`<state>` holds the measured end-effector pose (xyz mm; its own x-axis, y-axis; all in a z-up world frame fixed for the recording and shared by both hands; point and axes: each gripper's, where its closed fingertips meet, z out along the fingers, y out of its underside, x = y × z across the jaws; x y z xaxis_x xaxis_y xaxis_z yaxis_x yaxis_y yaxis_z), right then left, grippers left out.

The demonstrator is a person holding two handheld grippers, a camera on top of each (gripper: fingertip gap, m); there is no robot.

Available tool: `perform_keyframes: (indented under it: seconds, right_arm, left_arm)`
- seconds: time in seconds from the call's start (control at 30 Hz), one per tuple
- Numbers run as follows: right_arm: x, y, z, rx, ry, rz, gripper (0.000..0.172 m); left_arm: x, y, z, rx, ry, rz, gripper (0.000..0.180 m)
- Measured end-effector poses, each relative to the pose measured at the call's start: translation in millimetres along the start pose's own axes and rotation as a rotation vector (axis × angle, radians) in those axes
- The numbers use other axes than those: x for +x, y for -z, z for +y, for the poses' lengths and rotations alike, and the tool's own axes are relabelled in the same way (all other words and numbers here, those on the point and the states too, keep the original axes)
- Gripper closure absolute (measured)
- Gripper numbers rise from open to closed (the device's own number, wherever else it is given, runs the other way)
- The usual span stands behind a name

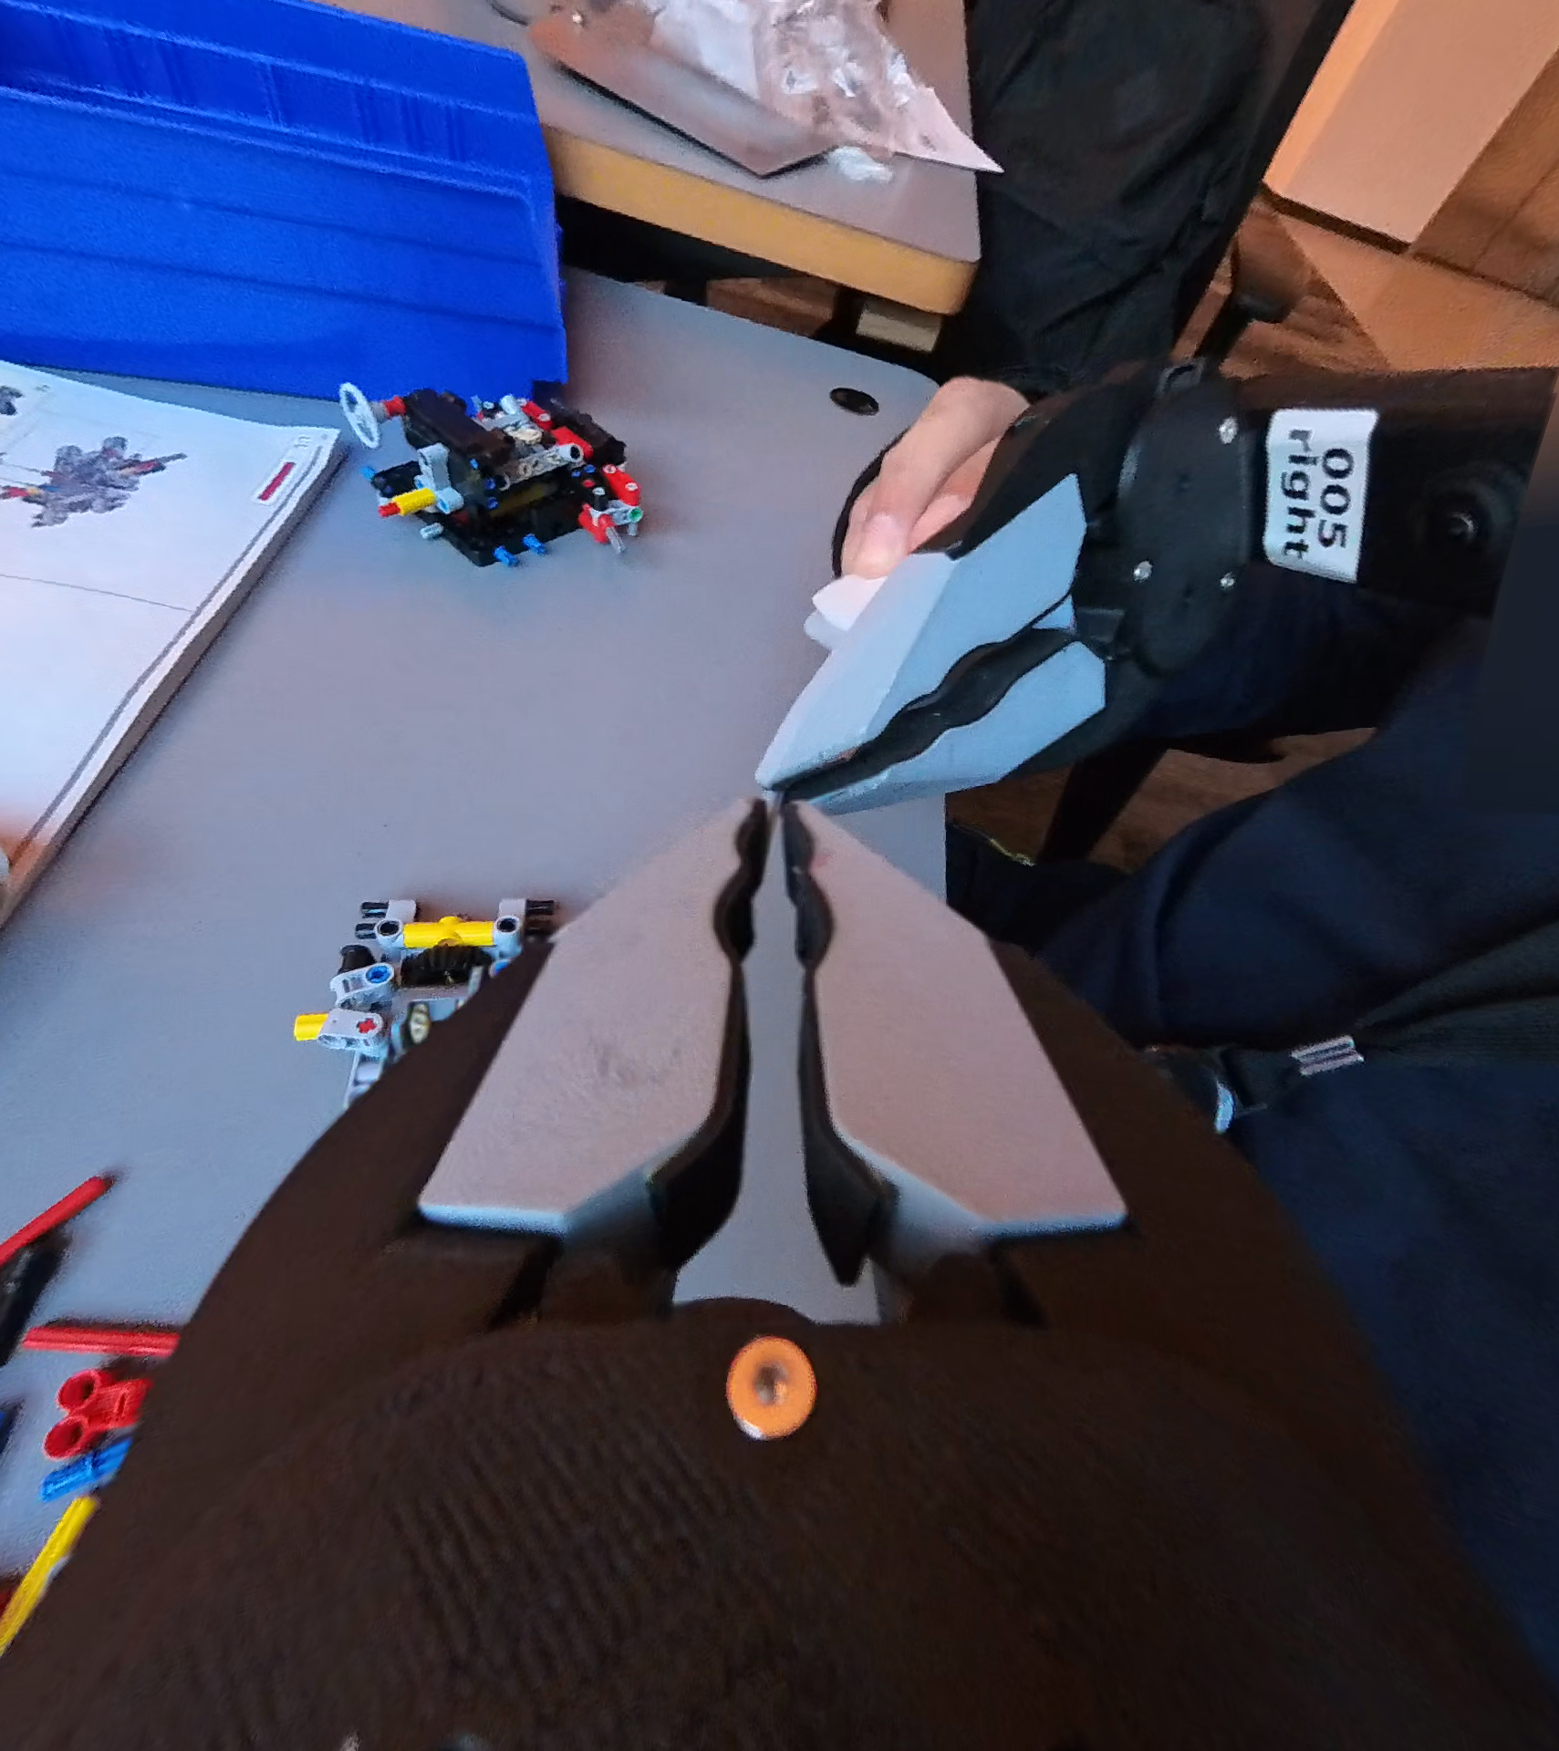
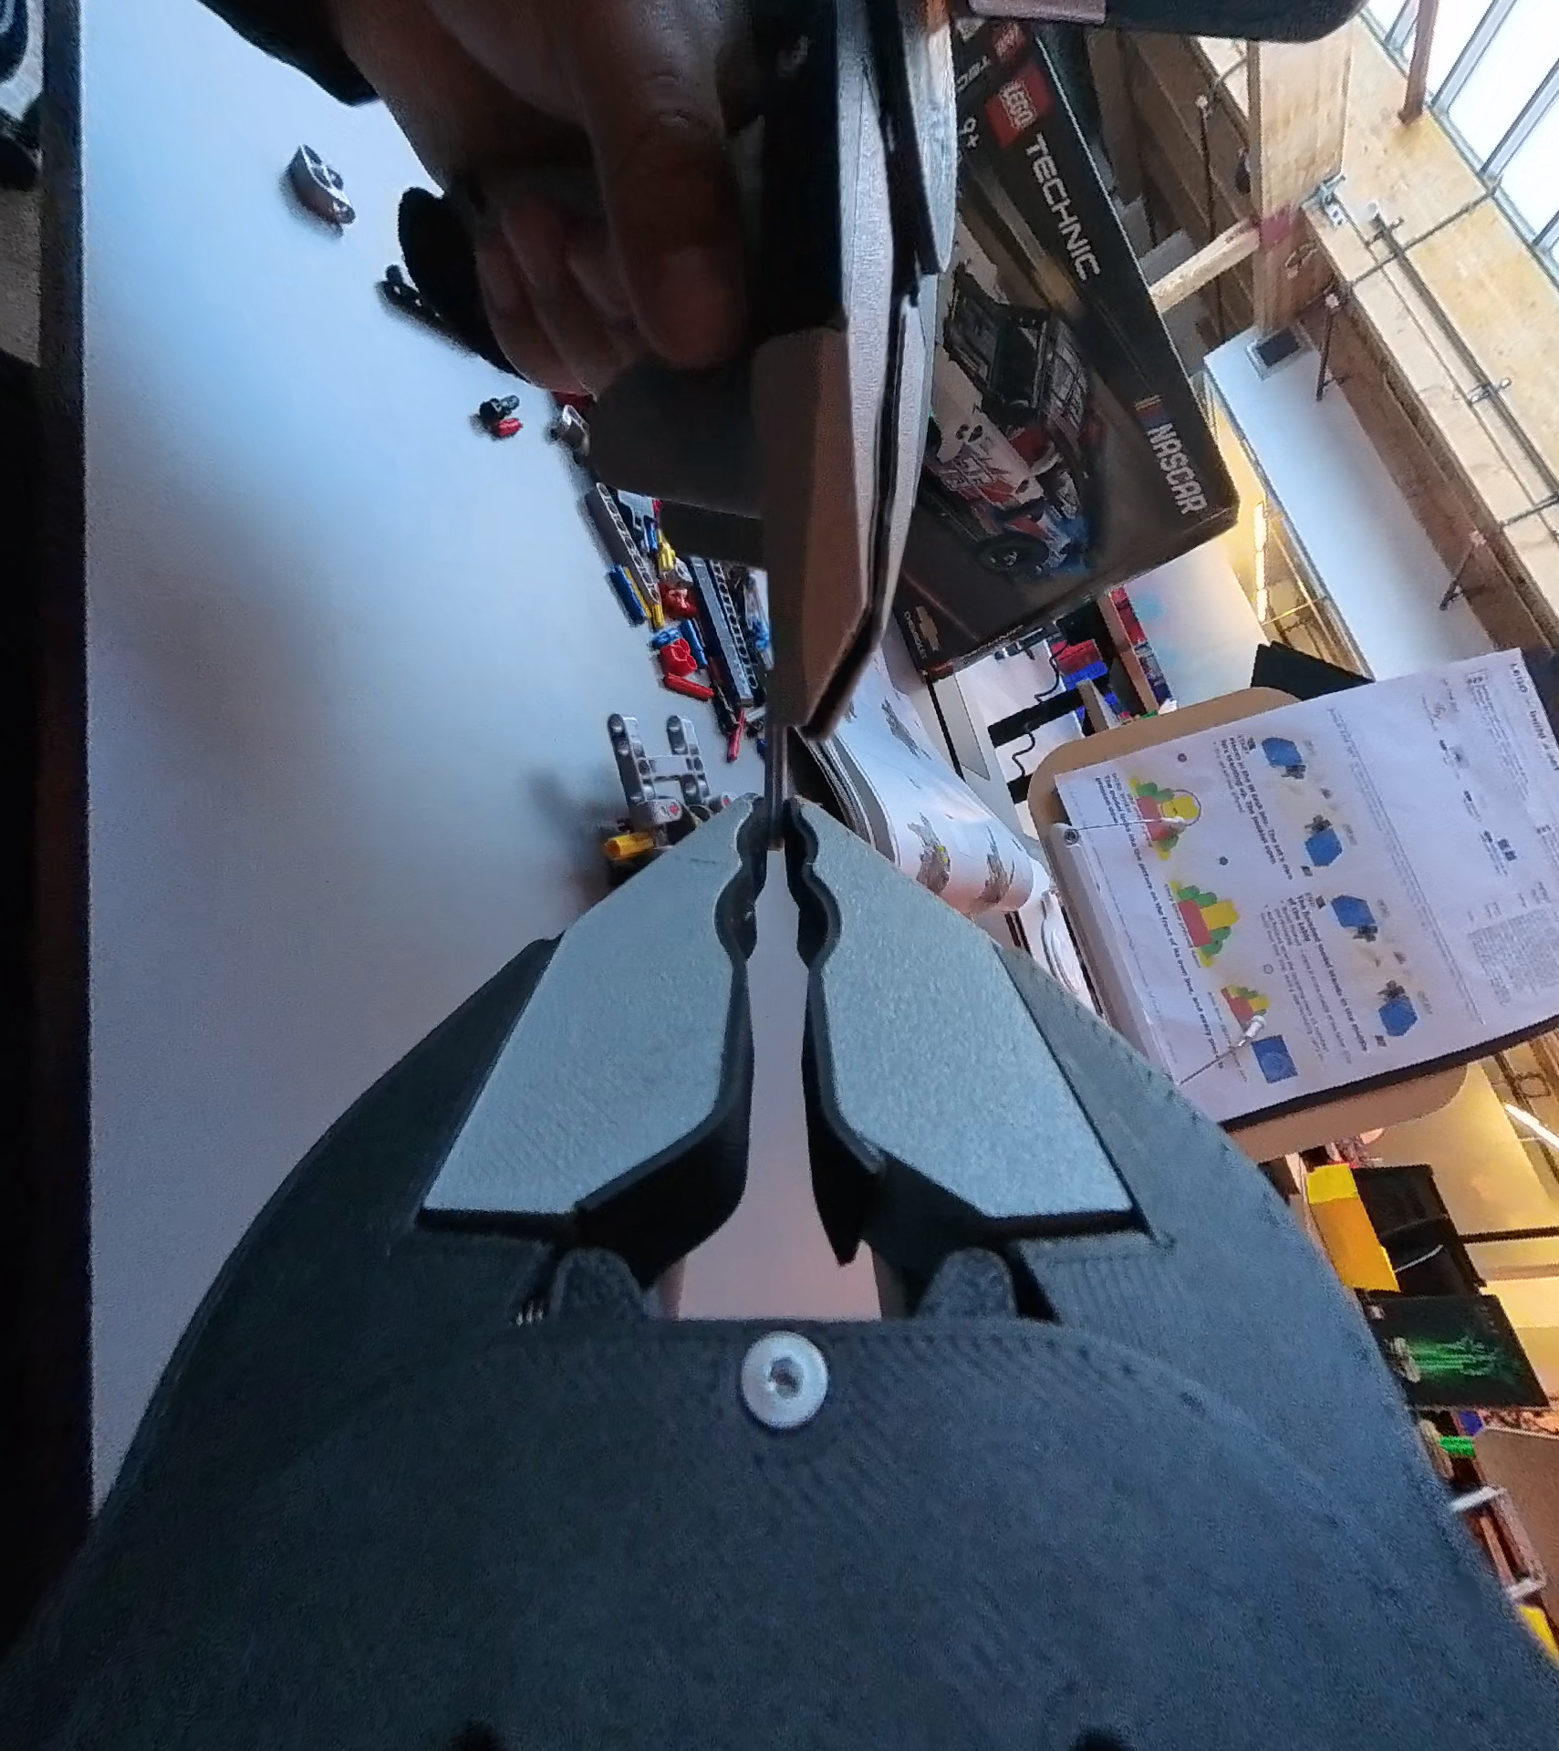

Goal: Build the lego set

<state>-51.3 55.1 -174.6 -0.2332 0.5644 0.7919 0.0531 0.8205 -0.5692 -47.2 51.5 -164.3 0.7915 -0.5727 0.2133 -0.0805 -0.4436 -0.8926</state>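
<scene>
Lettering present on four items; wording not reproduced.

Left wrist view:
- At 2 o'clock: white label [image 1: 1320, 493] with black characters, fixed to the black body of the right gripper [image 1: 780, 782].
- At 10 o'clock: open instruction booklet [image 1: 93, 568] with printed assembly diagrams and a small red tag [image 1: 278, 478] near the page corner; too small to read.

Right wrist view:
- At 1 o'clock: dark cardboard box [image 2: 1069, 379] with a car picture, white lettering and a red logo.
- At 3 o'clock: white printed sheet [image 2: 1353, 881] with coloured brick diagrams and fine text, mounted on a board.

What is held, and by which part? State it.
A thin dark rod bridges the two: the right gripper pinches one end at its fingertips, the left gripper seems to pinch the other.
</scene>
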Motion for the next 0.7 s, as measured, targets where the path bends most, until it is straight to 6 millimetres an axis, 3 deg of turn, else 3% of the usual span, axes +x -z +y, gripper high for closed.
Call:
perform_keyframes:
  seconds: [0.17, 0.33, 0.53, 0.7]
  right_arm:
    - [2.6, 0.2, 1.9, 0.009, -0.041, -0.008, 0.171]
    - [3.2, 0.4, -0.2, 0.014, -0.034, -0.001, 0.171]
    - [3.4, 1.7, -1.9, 0.018, -0.032, 0.002, 0.171]
    - [0.1, -2.1, 1.5, 0.047, -0.176, -0.086, 0.172]
  left_arm:
    - [-4.4, 3.4, 1.4, -0.010, 0.004, -0.015, 0.180]
    - [-7.3, 3.2, 4.2, -0.040, -0.003, -0.027, 0.166]
    - [-2.3, 0.8, 6.0, -0.054, -0.031, -0.001, 0.177]
    - [-3.7, 0.4, 10.0, -0.082, -0.113, -0.039, 0.178]
